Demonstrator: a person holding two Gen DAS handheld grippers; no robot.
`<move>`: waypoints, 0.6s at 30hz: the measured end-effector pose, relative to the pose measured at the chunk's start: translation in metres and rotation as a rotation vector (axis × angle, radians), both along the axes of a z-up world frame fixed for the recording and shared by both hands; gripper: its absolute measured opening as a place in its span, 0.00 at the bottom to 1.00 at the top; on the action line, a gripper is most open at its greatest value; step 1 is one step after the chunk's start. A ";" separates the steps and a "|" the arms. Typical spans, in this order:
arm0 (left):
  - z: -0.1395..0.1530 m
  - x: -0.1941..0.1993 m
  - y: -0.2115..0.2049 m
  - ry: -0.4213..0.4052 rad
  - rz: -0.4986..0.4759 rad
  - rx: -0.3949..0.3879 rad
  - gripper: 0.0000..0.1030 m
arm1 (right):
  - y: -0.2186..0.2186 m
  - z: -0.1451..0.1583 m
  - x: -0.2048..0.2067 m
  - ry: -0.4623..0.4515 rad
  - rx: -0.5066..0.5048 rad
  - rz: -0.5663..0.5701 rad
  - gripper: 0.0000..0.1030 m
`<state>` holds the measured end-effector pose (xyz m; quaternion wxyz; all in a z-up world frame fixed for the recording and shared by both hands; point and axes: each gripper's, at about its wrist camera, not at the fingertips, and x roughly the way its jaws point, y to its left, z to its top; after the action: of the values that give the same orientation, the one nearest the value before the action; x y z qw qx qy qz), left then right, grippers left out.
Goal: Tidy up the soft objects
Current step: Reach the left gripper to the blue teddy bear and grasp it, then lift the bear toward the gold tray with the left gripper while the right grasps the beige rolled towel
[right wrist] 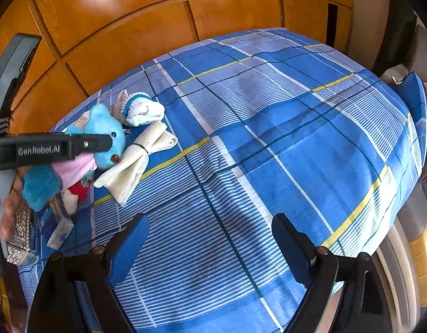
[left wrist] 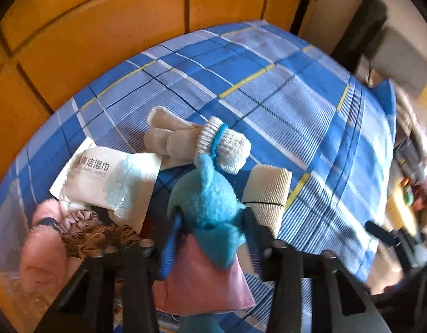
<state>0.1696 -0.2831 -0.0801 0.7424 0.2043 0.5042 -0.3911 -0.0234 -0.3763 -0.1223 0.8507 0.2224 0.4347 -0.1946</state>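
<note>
While the right gripper [right wrist: 210, 217] hangs open and empty over a bare stretch of the blue plaid bedspread [right wrist: 269, 138], the blue plush toy [left wrist: 210, 202] sits directly between the two fingers of the left gripper [left wrist: 212, 219]. The toy fills the gap from pad to pad. Whether the pads squeeze it or only flank it cannot be told from either view.

Its long axis runs along the fingers. The blue head points away from the camera, and the pink dress and legs trail back toward the gripper body. From the right wrist view, the toy lies far off to the left, near the bed's edge, well apart from the right gripper. The left hand is clearly the nearer one.

Just beyond the toy's head lies a rolled white sock [left wrist: 227, 147]. A tied beige cloth [left wrist: 269, 191] lies just beside the toy on its right, and a pack of wet wipes [left wrist: 108, 177] on its left.
</note>
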 end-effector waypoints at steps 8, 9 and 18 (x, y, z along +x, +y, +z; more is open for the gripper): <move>0.051 0.015 0.027 0.021 0.069 -0.173 0.27 | -0.001 0.002 0.025 -0.056 0.141 0.028 0.85; 0.057 0.019 0.029 0.010 0.085 -0.185 0.28 | -0.002 0.002 0.032 -0.066 0.180 0.034 0.85; 0.141 0.080 0.123 -0.169 0.422 -0.270 0.28 | -0.002 -0.012 0.095 -0.069 0.314 0.031 0.85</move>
<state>0.2494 -0.1599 0.0612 0.8675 0.0255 0.4151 -0.2729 0.0719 -0.3782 -0.1343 0.8228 0.3525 0.4336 -0.1033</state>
